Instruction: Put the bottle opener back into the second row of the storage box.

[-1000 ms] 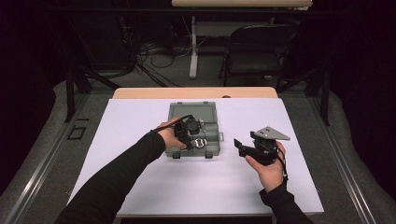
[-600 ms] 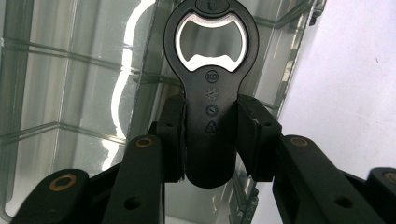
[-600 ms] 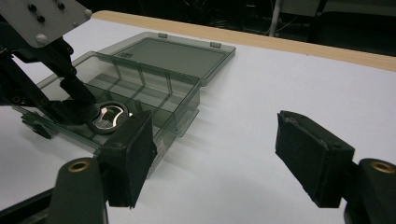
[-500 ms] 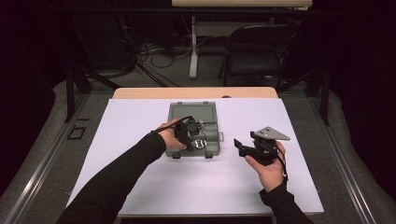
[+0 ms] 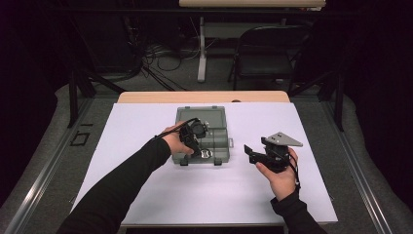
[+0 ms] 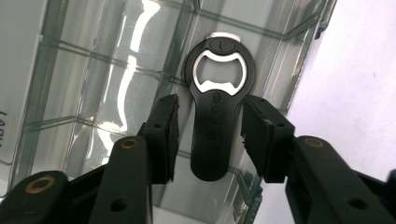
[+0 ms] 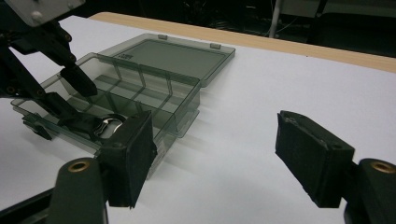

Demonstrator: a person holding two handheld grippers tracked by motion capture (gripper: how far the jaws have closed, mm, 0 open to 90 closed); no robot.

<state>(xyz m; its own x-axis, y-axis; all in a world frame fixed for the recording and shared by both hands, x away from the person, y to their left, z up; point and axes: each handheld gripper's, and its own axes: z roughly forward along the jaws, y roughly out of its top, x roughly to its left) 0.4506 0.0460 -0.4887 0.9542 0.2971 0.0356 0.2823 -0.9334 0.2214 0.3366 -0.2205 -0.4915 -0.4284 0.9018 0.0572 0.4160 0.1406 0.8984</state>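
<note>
On the white surface (image 5: 146, 195) stands the grey compartment box (image 5: 202, 119), lid laid back. To finish the release cleanly, we judge it best to lift the left hand-held gripper (image 6: 210, 126) straight up, jaws wide, so neither pad drags the bottle opener (image 6: 218, 107). The opener lies flat in a near-edge compartment, between the jaws, which have just been opening and stand clear of it. The right hand-held gripper (image 7: 215, 154) waits spread and empty, well apart from the box.
</note>
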